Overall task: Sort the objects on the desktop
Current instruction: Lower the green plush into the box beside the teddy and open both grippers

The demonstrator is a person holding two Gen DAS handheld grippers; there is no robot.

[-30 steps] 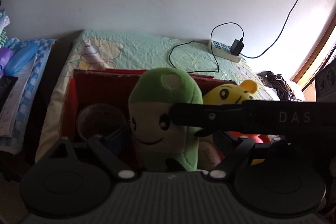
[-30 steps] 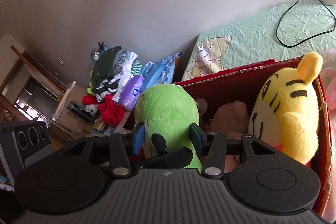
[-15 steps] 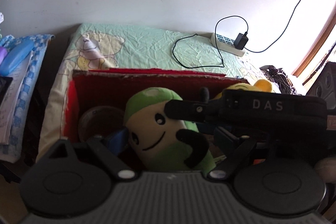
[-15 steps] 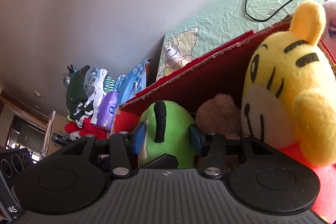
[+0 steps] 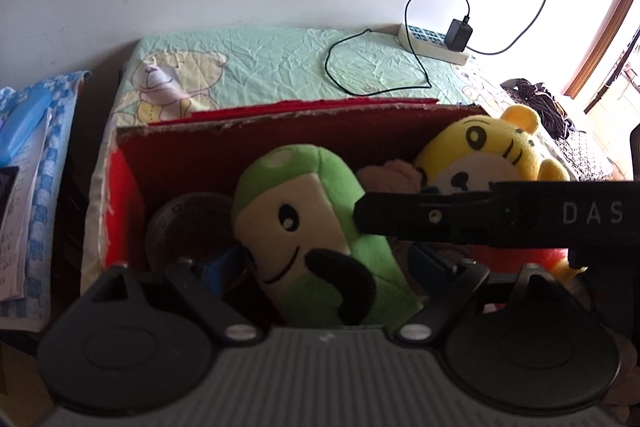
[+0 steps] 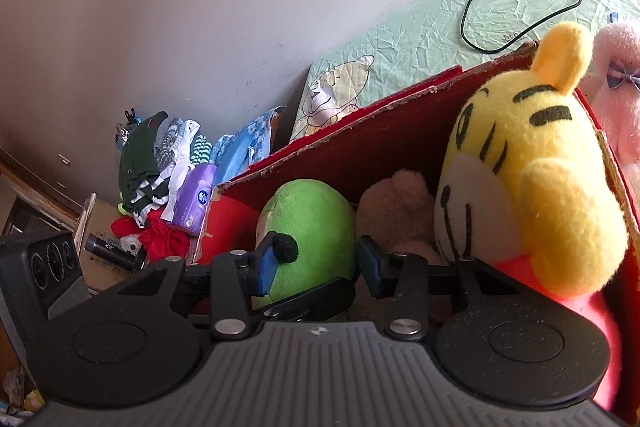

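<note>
i am seeing the green plush toy with the cream face and black arms (image 5: 308, 227) sitting inside the red cardboard box (image 5: 256, 143), leaning toward the box's left half, its head below the torn top edge. my right gripper (image 6: 316, 263) is straddling this toy from the side: the blue pads (image 6: 266, 265) are standing on either side of the green body, and the jaws are closing on it; i cannot tell whether the far pad is pressing yet. in the left wrist view the right gripper's black finger is lying across the toy's cheek, touching it. my left gripper (image 5: 326, 265) is standing released, its jaws wide on either side of the toy's lower body, with a visible gap at each pad.

just beside the green toy, to its right, a yellow tiger plush with black stripes (image 6: 532, 183) is sitting upright in the same box, and a brown plush (image 6: 394, 211) is lying low between the two. a dark round container (image 5: 184, 227) is resting in the box's left corner. a pink plush (image 6: 616, 87) is showing beyond the box's right wall.

the box is standing on a pale green bear-print sheet (image 5: 272, 67), which is also carrying a white power strip (image 5: 432, 45) with a black charger and cable. a pile of clothes and a purple tissue pack (image 6: 194, 199) are lying off to the left.
</note>
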